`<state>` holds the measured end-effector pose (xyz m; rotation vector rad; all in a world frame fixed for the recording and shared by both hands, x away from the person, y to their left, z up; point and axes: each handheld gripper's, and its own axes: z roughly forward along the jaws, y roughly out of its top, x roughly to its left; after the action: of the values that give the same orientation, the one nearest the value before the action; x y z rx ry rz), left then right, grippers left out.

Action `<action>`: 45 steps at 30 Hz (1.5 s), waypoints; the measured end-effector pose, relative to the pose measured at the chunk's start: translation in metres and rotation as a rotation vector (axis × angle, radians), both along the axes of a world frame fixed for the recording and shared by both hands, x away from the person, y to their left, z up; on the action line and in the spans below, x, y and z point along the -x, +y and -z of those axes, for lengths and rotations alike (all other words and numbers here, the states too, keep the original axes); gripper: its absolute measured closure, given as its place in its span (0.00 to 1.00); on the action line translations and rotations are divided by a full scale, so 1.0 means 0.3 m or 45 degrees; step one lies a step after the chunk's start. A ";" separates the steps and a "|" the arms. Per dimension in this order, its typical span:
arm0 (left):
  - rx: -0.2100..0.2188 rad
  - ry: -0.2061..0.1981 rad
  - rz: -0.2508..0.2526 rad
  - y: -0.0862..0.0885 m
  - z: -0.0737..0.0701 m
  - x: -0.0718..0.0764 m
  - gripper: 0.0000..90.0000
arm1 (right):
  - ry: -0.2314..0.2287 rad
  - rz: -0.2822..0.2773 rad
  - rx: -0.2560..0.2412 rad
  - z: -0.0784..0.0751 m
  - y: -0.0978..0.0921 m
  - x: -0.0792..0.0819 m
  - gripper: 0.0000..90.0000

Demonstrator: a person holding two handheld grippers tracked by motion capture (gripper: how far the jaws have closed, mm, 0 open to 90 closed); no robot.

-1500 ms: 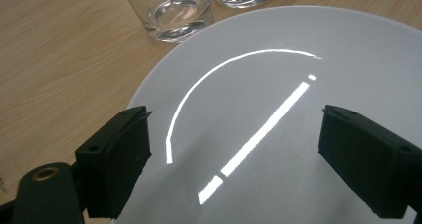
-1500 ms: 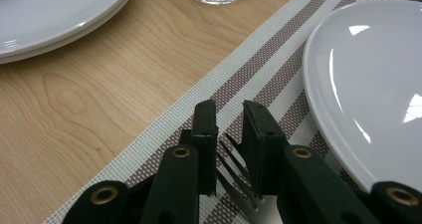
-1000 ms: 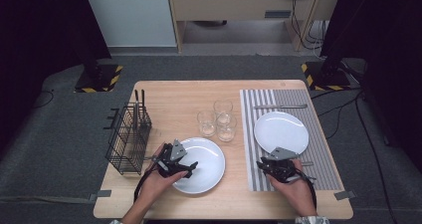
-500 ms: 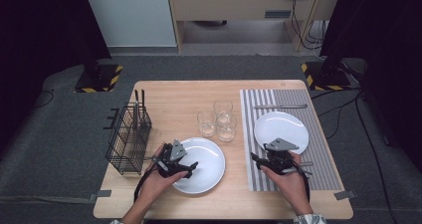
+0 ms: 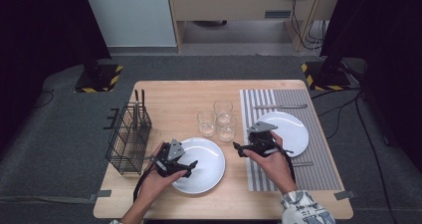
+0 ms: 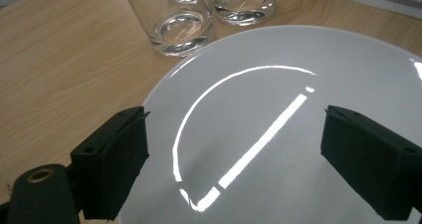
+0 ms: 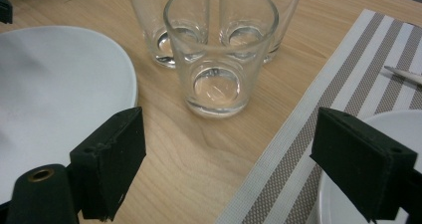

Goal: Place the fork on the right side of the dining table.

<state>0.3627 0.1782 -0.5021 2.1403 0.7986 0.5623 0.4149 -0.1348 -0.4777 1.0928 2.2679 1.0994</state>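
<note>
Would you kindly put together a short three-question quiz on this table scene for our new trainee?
1. How many glasses stand on the table?
2. True or false: the left gripper is clamped on the near plate.
3. The right gripper points toward: A) the wire basket, B) the glasses, C) the knife.

Key: 1. Three. 2. False; its jaws stand open over the plate. 3. B.

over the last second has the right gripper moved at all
Yes. The right gripper slid left off the striped placemat, toward the three glasses.
</note>
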 end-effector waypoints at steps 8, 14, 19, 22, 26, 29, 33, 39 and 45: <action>0.003 0.000 -0.020 0.016 0.000 -0.006 0.11 | -0.001 -0.010 0.025 -0.040 0.019 -0.057 0.16; -0.004 0.003 -0.017 0.012 0.002 -0.005 0.11 | -0.005 -0.039 0.056 -0.083 0.031 -0.093 0.20; -0.011 0.005 -0.019 0.013 0.006 -0.004 0.11 | -0.025 -0.037 0.051 -0.106 0.040 -0.123 0.14; -0.010 0.005 -0.022 0.015 0.006 -0.004 0.11 | -0.033 -0.032 0.045 -0.115 0.047 -0.141 0.13; -0.014 0.010 -0.027 0.017 0.009 -0.007 0.11 | -0.031 -0.028 0.022 -0.122 0.057 -0.164 0.12; -0.015 0.009 -0.028 0.017 0.009 -0.007 0.11 | -0.018 -0.024 0.001 -0.121 0.067 -0.177 0.12; -0.015 0.009 -0.029 0.018 0.009 -0.006 0.12 | -0.003 -0.022 0.007 -0.116 0.079 -0.189 0.13; -0.019 0.011 -0.028 0.018 0.009 -0.007 0.12 | 0.028 -0.015 0.009 -0.103 0.089 -0.199 0.14; -0.023 0.012 -0.025 0.017 0.010 -0.006 0.12 | 0.045 -0.018 -0.005 -0.091 0.103 -0.207 0.14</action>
<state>0.3646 0.1832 -0.5051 2.1551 0.8233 0.5725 0.4770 -0.1039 -0.4504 1.1082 2.3051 1.0982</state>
